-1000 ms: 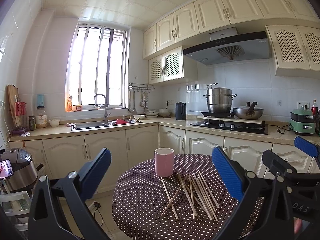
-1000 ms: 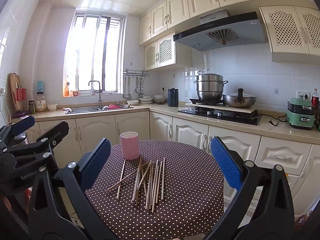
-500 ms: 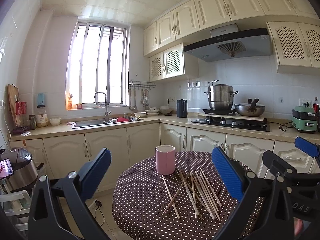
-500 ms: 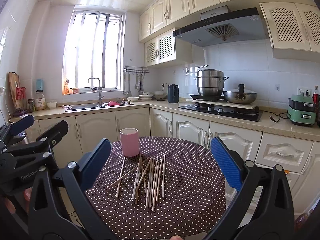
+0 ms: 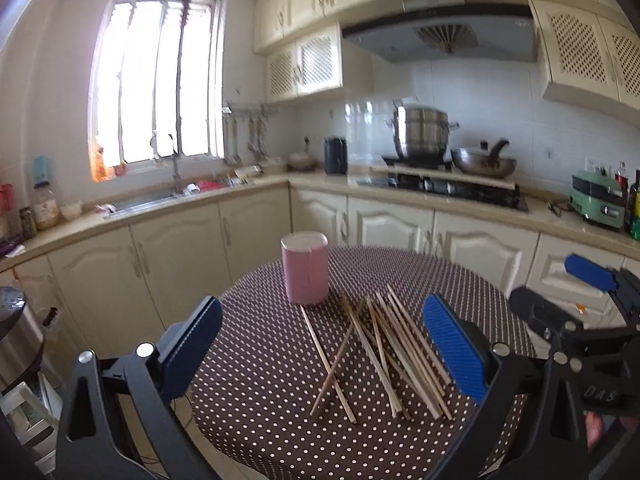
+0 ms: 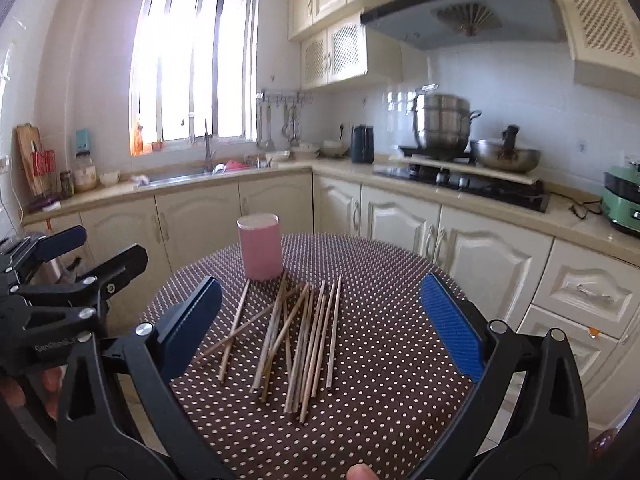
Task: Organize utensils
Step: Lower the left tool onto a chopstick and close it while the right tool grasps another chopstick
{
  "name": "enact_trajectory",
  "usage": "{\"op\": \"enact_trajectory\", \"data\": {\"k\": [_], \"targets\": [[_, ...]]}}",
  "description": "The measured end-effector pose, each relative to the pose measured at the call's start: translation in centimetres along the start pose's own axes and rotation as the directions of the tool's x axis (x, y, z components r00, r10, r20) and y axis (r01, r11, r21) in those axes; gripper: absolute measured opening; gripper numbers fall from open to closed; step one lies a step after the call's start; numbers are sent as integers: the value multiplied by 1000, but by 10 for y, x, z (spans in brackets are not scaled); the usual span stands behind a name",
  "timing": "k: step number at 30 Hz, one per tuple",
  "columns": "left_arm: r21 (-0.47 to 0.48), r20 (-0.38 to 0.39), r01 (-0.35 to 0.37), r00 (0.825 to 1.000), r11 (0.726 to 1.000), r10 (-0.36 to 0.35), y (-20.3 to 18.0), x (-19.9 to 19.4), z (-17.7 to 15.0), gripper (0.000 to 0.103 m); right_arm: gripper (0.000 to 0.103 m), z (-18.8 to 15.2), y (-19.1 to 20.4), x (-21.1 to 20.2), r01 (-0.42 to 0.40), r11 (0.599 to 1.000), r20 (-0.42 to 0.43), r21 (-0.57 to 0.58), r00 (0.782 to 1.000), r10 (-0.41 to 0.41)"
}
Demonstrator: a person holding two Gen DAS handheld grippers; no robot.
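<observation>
Chopsticks [image 6: 296,336] of pale wood lie loosely scattered mid-frame on the round, brown polka-dot tablecloth [image 6: 384,360], just below a smooth pink cylindrical cup [image 6: 260,246]. Left gripper [image 5: 320,352] and right gripper [image 6: 320,328], ribbed blue pads spread wide, hold nothing.

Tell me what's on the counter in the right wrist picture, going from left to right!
Wooden cutting board → jar → small bowl → faucet → black kettle → steel stockpot → wok → green cooker.
</observation>
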State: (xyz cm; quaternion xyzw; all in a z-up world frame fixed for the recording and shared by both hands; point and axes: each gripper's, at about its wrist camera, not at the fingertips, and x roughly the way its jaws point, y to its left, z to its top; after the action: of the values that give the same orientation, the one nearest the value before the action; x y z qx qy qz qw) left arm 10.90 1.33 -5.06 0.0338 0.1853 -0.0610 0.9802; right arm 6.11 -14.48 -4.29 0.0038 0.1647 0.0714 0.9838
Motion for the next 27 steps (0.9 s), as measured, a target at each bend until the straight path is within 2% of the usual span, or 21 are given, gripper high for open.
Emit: {"op": "enact_trajectory", "data": {"k": [1,3,4,5,6,8,11,13,14,15,21,24,26,27], "targets": [[9,-29,12,1000,1000,-12,3,11,-2,98,94,-1,-3,11,-11,1000,-26,-1,1000,11],[35,-108,39,994,999,-35,8,40,-5,88,77,0,-10,38,-40,999,-92,7,995,41],[41,-133,51,990,998,-45,8,51,-8,76,74,0,-13,50,-42,999,-118,8,992,42],[41,-171,68,983,997,-60,10,64,-9,71,70,-1,-14,60,-36,999,-145,-1,989,35],[33,-231,102,969,994,-92,13,81,-12,70,70,-2,-16,74,-36,999,-188,-21,982,31],[19,-326,156,935,988,-142,16,111,-18,55,67,-5,-19,94,-47,998,-237,-43,971,36],[0,-472,191,865,982,-168,19,159,-33,44,52,-15,-28,130,-70,997,-347,-45,936,50],[-19,-511,207,839,978,-187,19,179,-39,40,50,-21,-33,153,-94,995,-424,-33,903,71],[-20,-542,224,817,974,-199,16,192,-42,37,50,-24,-36,162,-109,994,-452,-25,888,86],[-20,-561,230,803,973,-202,14,202,-45,36,50,-24,-36,167,-117,993,-467,-22,879,93],[23,-634,249,752,968,-178,-7,239,-56,29,50,-27,-45,200,-151,988,-559,5,819,128],[48,-651,255,742,966,-164,-15,253,-56,26,50,-27,-44,207,-176,984,-582,22,798,155],[50,-667,264,726,963,-164,-20,265,-55,24,50,-25,-41,214,-189,982,-594,31,786,170],[56,-669,262,726,963,-159,-22,269,-55,23,50,-25,-39,216,-201,979,-602,41,777,184]]}}
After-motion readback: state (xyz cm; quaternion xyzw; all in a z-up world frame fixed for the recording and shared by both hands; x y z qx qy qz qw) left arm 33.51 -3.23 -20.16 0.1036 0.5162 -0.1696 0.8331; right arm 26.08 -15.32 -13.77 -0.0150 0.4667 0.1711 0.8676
